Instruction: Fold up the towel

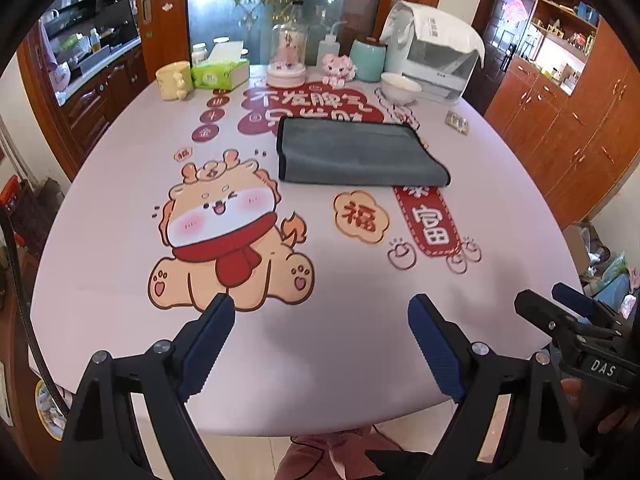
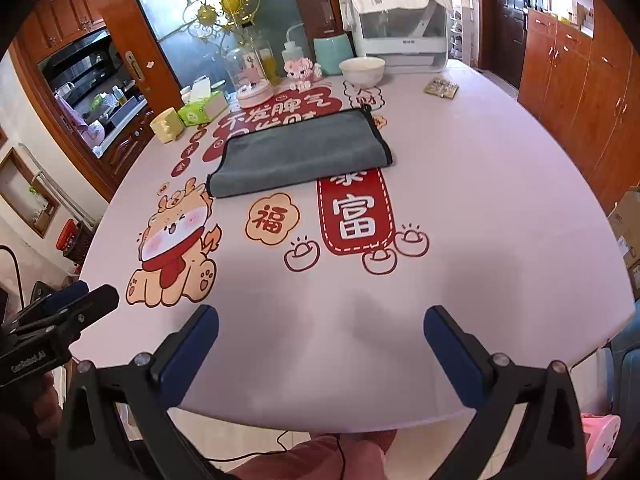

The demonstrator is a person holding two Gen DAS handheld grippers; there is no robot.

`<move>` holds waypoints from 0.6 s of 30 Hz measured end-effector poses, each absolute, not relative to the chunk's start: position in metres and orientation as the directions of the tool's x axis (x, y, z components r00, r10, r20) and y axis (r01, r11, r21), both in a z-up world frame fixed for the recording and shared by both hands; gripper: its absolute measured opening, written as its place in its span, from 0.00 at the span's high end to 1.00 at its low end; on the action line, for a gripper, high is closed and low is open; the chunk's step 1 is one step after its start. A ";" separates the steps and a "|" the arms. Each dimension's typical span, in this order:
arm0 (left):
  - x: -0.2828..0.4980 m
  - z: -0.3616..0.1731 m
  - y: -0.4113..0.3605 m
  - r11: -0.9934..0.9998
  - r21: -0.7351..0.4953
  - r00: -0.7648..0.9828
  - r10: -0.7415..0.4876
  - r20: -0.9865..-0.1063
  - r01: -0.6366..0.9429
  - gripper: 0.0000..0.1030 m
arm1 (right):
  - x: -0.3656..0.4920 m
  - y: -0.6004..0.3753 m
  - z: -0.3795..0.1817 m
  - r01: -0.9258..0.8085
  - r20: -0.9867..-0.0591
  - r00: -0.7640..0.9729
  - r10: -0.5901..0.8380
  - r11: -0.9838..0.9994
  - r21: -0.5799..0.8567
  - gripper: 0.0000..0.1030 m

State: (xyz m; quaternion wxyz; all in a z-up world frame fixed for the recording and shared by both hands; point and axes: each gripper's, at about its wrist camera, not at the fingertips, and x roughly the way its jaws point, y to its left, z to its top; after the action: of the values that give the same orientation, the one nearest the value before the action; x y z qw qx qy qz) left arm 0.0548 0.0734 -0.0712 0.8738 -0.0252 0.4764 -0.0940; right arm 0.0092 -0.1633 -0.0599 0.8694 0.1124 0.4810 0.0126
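Observation:
A grey towel (image 1: 356, 152) with dark edging lies folded flat in the middle of the table, also in the right wrist view (image 2: 300, 152). My left gripper (image 1: 320, 308) is open and empty, above the table's near edge, well short of the towel. My right gripper (image 2: 320, 320) is open and empty, also above the near edge, beside the left one. The right gripper shows at the right of the left wrist view (image 1: 560, 304); the left gripper shows at the left of the right wrist view (image 2: 84, 296).
The pink table (image 1: 120, 184) carries cartoon prints. At its far edge stand a yellow mug (image 1: 174, 80), a green tissue box (image 1: 220, 74), a glass dome (image 1: 288, 56), a pink toy (image 1: 338, 68), a teal canister (image 1: 368, 58), a white bowl (image 1: 400, 86) and a white appliance (image 1: 436, 52). Wooden cabinets (image 1: 568, 120) stand at the right.

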 end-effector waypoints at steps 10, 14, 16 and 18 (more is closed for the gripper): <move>0.031 -0.017 0.059 0.985 -0.148 0.596 -0.168 -0.785 0.083 0.09 | -0.005 -0.180 -0.012 0.058 -0.838 0.512 0.188 0.966 0.252 0.00; 0.017 0.000 0.052 0.986 -0.150 0.605 -0.160 -0.780 0.067 0.04 | -0.020 -0.178 0.007 0.037 -0.831 0.519 0.200 0.966 0.256 0.00; 0.008 0.005 0.047 0.988 -0.138 0.606 -0.151 -0.781 0.067 0.03 | -0.030 -0.176 0.016 0.036 -0.822 0.533 0.201 0.965 0.259 0.00; -0.001 0.008 0.041 0.992 -0.112 0.616 -0.129 -0.777 0.065 0.02 | -0.038 -0.172 0.021 0.032 -0.814 0.550 0.185 0.970 0.242 0.00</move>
State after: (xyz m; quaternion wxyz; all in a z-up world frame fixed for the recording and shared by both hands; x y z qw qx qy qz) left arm -0.0005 0.0410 0.0080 0.8981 -0.0365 0.4349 -0.0540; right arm -0.0376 -0.1725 0.0214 0.8728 0.1151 0.4723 0.0438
